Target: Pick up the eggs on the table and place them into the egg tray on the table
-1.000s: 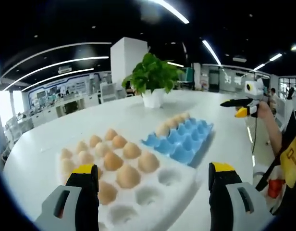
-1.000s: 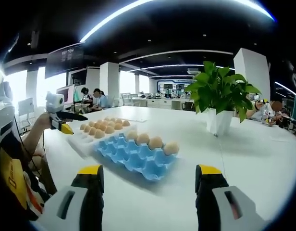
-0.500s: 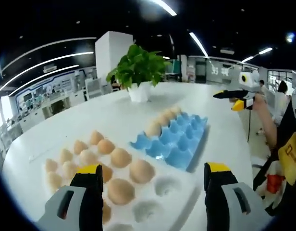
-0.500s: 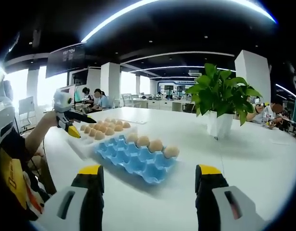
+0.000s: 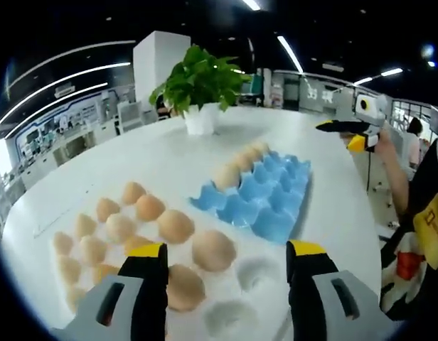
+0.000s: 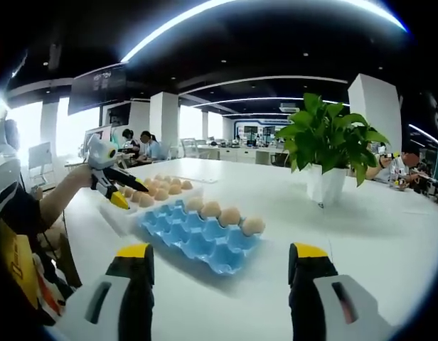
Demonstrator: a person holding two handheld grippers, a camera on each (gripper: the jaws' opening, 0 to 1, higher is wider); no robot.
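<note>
L gripper (image 5: 227, 284): jaws held wide apart, nothing between them; poised just above the near rows of the white tray (image 5: 258, 295). Also seen from the R gripper view (image 6: 116, 186), tips angled down over that tray.
R gripper (image 6: 220, 284): jaws spread, nothing gripped; held above bare table (image 6: 375, 234), w/ the blue tray ahead.
Nearest egg (image 5: 213, 250): sits in white tray between L jaws' line of sight, a 2nd egg (image 5: 183, 287) just beside it, partly hidden by the L jaw.
White tray stock: approx 12 eggs counted, some blurred; at least 2 near pockets seen vacant.
Blue egg tray (image 5: 265, 206): beside the white tray, touching or nearly so, can't be told.
Done: 4 eggs (image 6: 231, 215) are seated along 1 edge row of blue tray.
Left: remaining blue pockets unfilled; most of the job judged still ahead.
Step judged in hand: L gripper lined up for a pick from white tray.
Bkgd: potted plant (image 6: 326, 145) stands well beyond the trays.
</note>
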